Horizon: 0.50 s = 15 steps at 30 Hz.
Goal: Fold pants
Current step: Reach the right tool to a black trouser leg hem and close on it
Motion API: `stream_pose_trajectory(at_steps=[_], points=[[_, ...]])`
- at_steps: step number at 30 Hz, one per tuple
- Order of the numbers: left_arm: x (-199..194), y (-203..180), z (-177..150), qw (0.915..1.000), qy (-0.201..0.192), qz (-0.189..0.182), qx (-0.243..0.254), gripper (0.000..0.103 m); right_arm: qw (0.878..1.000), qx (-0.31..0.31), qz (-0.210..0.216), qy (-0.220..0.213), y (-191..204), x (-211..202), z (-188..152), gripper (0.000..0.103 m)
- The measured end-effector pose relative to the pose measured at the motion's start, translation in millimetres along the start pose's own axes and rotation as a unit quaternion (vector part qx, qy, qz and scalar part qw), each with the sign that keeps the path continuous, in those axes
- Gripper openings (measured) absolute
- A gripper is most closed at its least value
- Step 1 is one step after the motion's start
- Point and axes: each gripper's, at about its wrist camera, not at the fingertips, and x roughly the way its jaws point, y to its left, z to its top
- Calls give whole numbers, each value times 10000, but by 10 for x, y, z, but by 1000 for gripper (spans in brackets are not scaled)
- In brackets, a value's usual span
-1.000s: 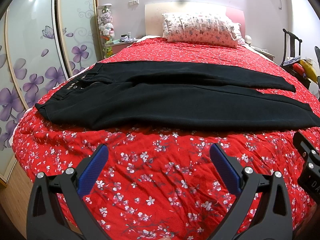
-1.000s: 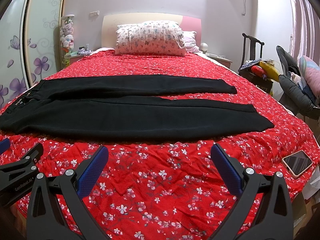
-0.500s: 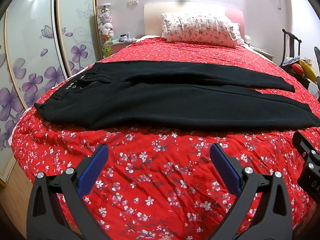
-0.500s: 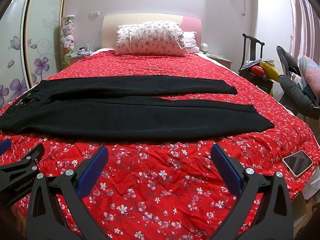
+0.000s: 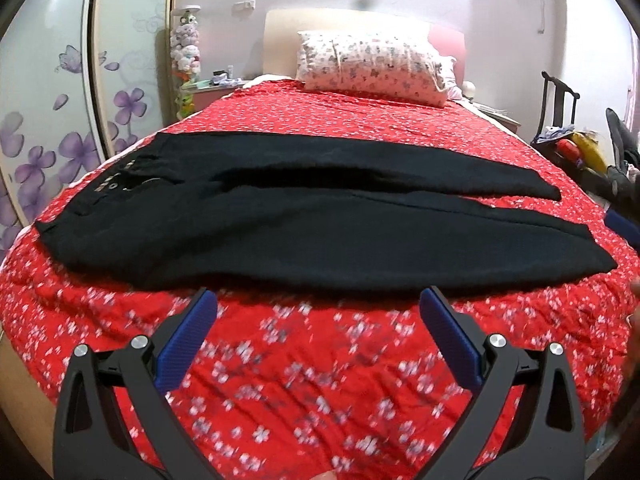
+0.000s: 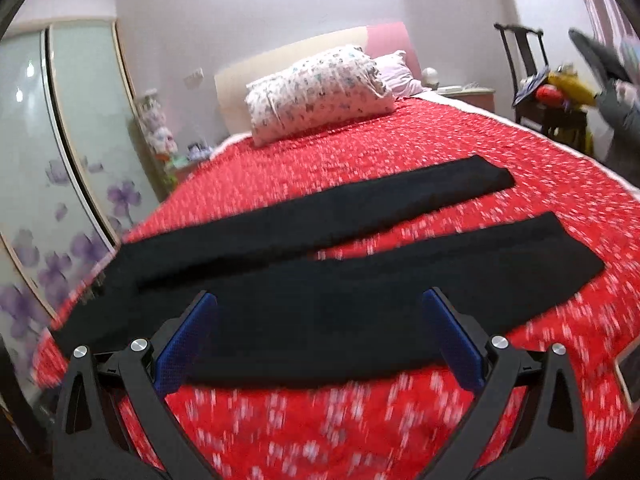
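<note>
Black pants (image 5: 304, 216) lie flat across the red floral bedspread (image 5: 320, 360), waistband at the left, the two legs running right and a little apart. My left gripper (image 5: 318, 312) is open and empty, just short of the near leg's front edge. In the right wrist view the pants (image 6: 320, 280) look tilted. My right gripper (image 6: 320, 316) is open and empty, its blue fingertips (image 6: 440, 308) over the near leg's front edge. A blue tip of the right gripper shows at the right edge of the left wrist view (image 5: 624, 228).
A floral pillow (image 5: 372, 64) lies at the headboard. A wardrobe with purple flowers (image 5: 60, 120) stands left. A chair with clutter (image 5: 568, 140) stands right of the bed. A phone (image 6: 632, 368) lies near the bed's right front edge.
Both grippers have moved forward toward the pants. The right gripper has also tilted and swung, so its view is now rotated and blurred.
</note>
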Motion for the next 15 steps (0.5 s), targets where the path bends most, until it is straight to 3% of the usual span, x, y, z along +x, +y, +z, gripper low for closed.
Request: stream_pose_trajectory(at_steps=[1,8,15], points=[[28,-5,33,10000,-6,-25,-7,101,9996,223,157,72,-175,134,229,102],[259,-80,204,9999,-68,-117,91,101,9916,1136,428,447,-807,721,825,102],[457,-237,287,9991,-223,-293,205,101,9842,1713,97,440,-1573,1438,1406,102]])
